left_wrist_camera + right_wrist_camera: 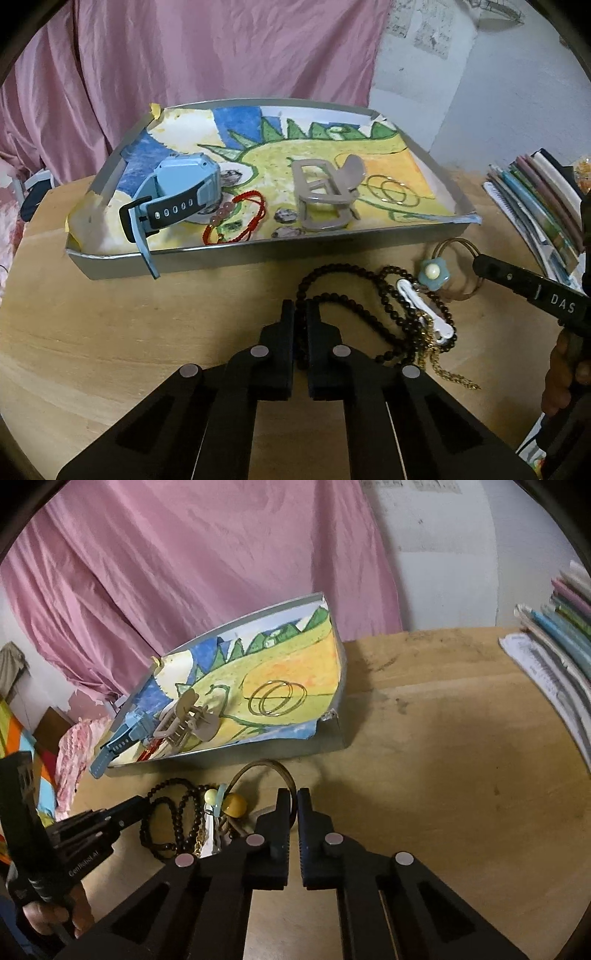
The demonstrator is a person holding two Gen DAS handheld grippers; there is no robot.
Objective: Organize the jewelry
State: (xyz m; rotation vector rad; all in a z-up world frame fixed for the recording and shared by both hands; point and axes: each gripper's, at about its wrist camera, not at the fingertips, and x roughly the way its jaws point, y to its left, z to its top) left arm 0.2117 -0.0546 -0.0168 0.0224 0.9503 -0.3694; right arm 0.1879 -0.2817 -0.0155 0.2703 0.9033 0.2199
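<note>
- Left wrist view: the left claw (301, 308) is clamped on the dark bead necklace (341, 275), on the worktop (147, 314) just before the tray's (258, 254) near rim.
- The right claw (293, 797) is pinched on a thin brown hoop (275, 770), also near that rim.
- Bare worktop lies right of the tray, up to the stacked books (554, 657).
- In the tray: watch (177, 195), red bracelet (240, 218), hair clip (325, 192).

A pink curtain (184, 74) hangs in folds behind the wooden bench (110, 325), with a pale, scuffed wall (480, 92) to its right. A stack of books (535, 206) lies fanned at the bench's right edge. At far left, a crumpled pink cloth (77, 753) sits beside brightly striped fabric (14, 738).
</note>
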